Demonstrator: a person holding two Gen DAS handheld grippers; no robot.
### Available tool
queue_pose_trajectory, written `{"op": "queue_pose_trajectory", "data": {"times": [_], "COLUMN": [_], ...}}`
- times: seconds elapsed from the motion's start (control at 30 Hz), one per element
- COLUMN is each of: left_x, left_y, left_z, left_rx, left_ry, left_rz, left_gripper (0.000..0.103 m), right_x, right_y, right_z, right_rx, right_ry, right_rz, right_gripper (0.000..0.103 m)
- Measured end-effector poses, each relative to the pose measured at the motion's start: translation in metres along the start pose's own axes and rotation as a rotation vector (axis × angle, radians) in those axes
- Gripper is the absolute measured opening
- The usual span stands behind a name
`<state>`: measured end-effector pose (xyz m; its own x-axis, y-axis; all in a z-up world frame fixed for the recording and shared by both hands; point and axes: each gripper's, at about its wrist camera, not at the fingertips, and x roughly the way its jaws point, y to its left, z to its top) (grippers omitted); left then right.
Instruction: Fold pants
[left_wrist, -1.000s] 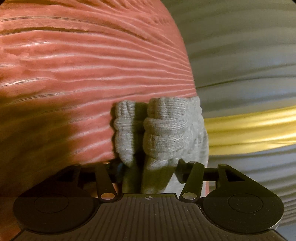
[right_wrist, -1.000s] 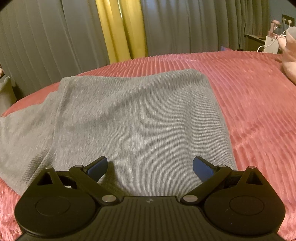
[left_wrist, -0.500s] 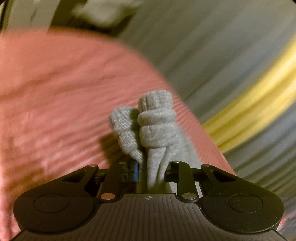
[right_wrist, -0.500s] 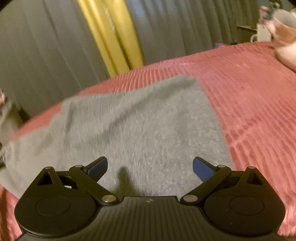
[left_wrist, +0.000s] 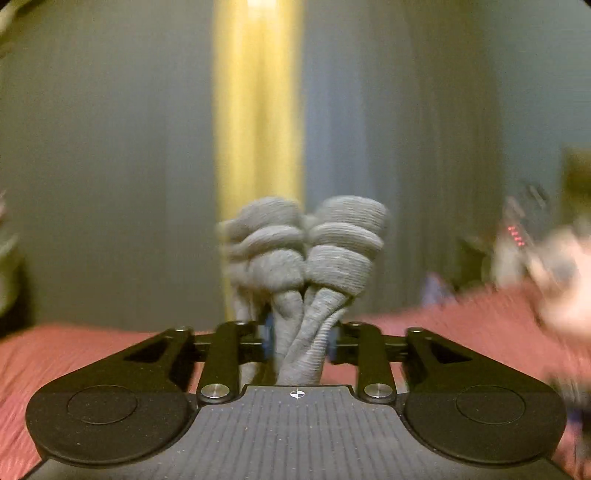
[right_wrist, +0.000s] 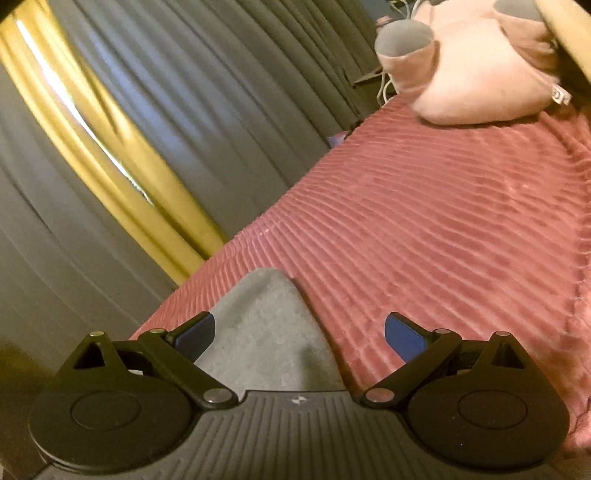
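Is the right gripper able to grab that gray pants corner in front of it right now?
Probably yes: the right gripper is open, and the pants corner lies flat on the bedspread between its fingers, nothing covering it.

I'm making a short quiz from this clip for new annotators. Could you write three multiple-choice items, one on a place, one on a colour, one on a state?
1. Where does the pink plush lie?
A. on the bedspread
B. on the floor
C. in a gripper

2. What colour is the bedspread?
A. green
B. white
C. red-pink

3. How does the left gripper stand?
A. wide open
B. shut on the grey pants
C. out of view

Answers: 1 A, the plush rests at the bedspread's far end; 2 C, ribbed red-pink fabric; 3 B, bunched cuffs stick up between its fingers.
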<state>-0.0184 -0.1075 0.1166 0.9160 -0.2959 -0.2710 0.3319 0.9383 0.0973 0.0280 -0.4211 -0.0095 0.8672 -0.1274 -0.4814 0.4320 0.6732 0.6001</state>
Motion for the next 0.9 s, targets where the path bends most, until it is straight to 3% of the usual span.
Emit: {"op": "queue_pose_trajectory", "data": {"times": [0.03, 0.1, 0.17, 0.3, 0.37, 0.5, 0.63, 0.7, 0.83, 0.9], "left_x": [0.005, 0.017, 0.019, 0.007, 0.0, -0.003, 0.008, 0.008, 0.014, 0.01], "left_y": [-0.023, -0.064, -0.08, -0.066, -0.043, 0.017, 0.069, 0.091, 0.117, 0.118], "left_z": [-0.012, -0.046, -0.078, -0.093, -0.079, -0.051, -0.057, -0.072, -0.087, -0.087], "left_rx": [0.06, 0.189, 0.26, 0.275, 0.22, 0.058, -0.02, -0.119, -0.346, -0.368], "left_ry": [0.042, 0.192, 0.306, 0.387, 0.372, 0.358, 0.4, 0.439, 0.511, 0.505], "left_rz": [-0.037, -0.087, -0.095, -0.044, 0.014, 0.074, 0.21, 0.258, 0.247, 0.219], "left_gripper": [0.056, 0.085, 0.08, 0.085, 0.096, 0.098, 0.099, 0.099, 0.099, 0.099], "right_x": [-0.002, -0.003, -0.001, 0.008, 0.016, 0.03, 0.044, 0.046, 0.049, 0.049], "right_y": [-0.001, -0.002, -0.006, -0.008, -0.005, -0.005, -0.013, -0.017, -0.017, -0.015], "right_z": [0.0, 0.002, 0.005, 0.001, -0.001, -0.006, -0.012, -0.012, -0.011, -0.011], "right_rx": [0.005, 0.008, 0.019, 0.057, 0.073, 0.161, 0.245, 0.282, 0.3, 0.308], "right_ry": [-0.005, -0.01, 0.001, 0.099, 0.165, 0.285, 0.376, 0.399, 0.42, 0.409], "right_rz": [0.004, 0.001, 0.017, 0.104, 0.167, 0.267, 0.239, 0.236, 0.234, 0.235], "right_gripper": [0.099, 0.099, 0.099, 0.099, 0.099, 0.099, 0.093, 0.086, 0.081, 0.081]}}
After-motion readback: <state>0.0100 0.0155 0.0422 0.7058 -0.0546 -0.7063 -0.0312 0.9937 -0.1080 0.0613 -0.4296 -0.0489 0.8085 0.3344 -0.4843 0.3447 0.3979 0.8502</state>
